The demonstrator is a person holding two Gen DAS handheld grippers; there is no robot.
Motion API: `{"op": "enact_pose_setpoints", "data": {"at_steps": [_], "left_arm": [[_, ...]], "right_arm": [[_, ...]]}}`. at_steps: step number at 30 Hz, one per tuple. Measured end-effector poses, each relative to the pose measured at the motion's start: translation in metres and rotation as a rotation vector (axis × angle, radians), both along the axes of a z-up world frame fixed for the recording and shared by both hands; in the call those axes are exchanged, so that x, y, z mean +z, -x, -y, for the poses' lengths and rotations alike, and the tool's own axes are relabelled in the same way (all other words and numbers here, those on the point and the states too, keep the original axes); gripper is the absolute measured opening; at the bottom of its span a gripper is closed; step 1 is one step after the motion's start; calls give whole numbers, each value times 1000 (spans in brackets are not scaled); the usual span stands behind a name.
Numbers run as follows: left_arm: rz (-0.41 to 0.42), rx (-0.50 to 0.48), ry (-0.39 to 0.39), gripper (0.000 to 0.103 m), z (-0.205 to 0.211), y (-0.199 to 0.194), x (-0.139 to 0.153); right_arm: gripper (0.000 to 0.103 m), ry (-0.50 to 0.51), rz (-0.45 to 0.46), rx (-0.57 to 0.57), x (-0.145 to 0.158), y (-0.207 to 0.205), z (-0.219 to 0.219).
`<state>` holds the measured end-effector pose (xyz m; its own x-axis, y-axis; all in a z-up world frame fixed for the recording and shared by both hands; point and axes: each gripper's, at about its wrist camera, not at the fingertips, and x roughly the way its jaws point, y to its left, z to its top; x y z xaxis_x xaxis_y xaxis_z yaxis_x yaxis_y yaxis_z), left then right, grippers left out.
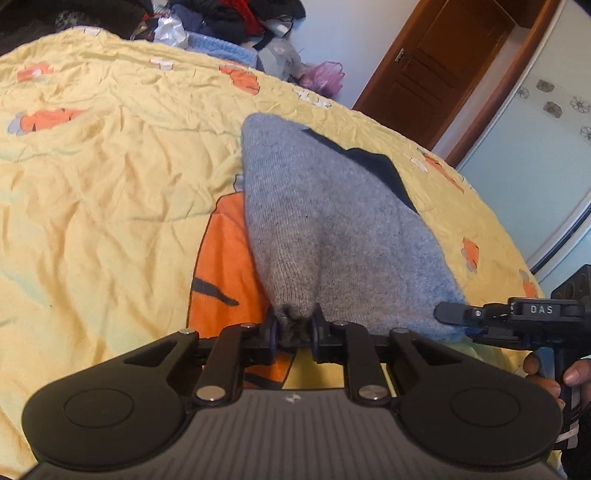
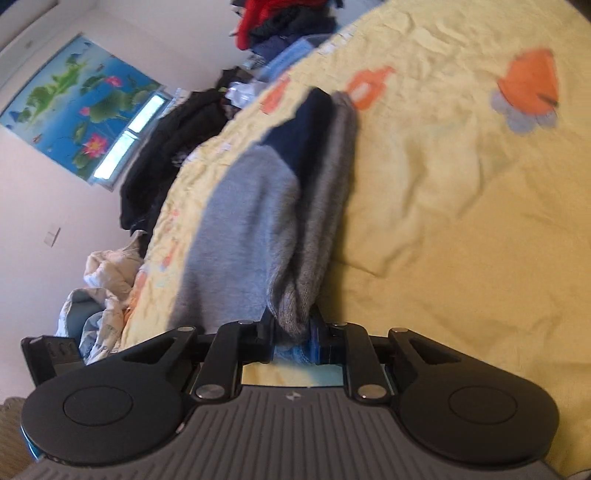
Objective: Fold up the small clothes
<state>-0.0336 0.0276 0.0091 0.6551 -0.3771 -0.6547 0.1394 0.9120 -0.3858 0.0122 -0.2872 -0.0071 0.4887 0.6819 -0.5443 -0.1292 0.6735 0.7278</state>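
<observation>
A small grey knit garment (image 1: 332,229) with a dark navy part (image 1: 380,166) lies on the yellow bedspread (image 1: 110,184). My left gripper (image 1: 293,328) is shut on its near corner. My right gripper (image 1: 448,314) shows at the right of the left wrist view, holding the garment's other near corner. In the right wrist view my right gripper (image 2: 291,332) is shut on a bunched grey edge of the garment (image 2: 243,221), whose navy part (image 2: 306,125) lies farther away.
The yellow bedspread (image 2: 461,221) has orange cartoon prints. A pile of dark, red and blue clothes (image 1: 229,22) lies at the bed's far side. A brown door (image 1: 443,62) is at the back right. Crumpled bedding (image 2: 99,295) lies beside the bed.
</observation>
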Motion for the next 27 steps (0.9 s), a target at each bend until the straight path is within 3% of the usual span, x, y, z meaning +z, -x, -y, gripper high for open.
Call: {"op": "enact_pose_setpoints", "data": {"at_steps": [2,3,5,7,10,13,14,17,19,23,27], "left_arm": [[35,8,-70,39,3,10,10],[73,19,-119,46,4,19,16],[194,50,-232,64,7,43,29],[277,73,-319,76,14,61,35],[296,53,-365,77,31,69,26],[229,39,-433,77,52,57,5],[225,41,-458,77,57,54,0],[201,46,-506,78,66,49,-8],[189,58,-498,86,64,47,-9],[96,120,-402,103,46,35,-14],[94,141,-406,103,46,34,-15]], "right_arm": [[41,10,20,-21,2,6,-2],[52,42,40,-33,8,11,-4],[56,150,147,-76,26,31,-10],[60,238,224,-73,39,53,-21],[70,387,270,-29,39,74,-52],[74,538,275,-13,24,82,-82],[80,584,315,-31,22,87,-90],[86,711,332,-100,19,90,-101],[103,757,308,-162,16,85,-95],[103,797,285,-197,7,80,-94],[103,806,263,-243,6,74,-97]]}}
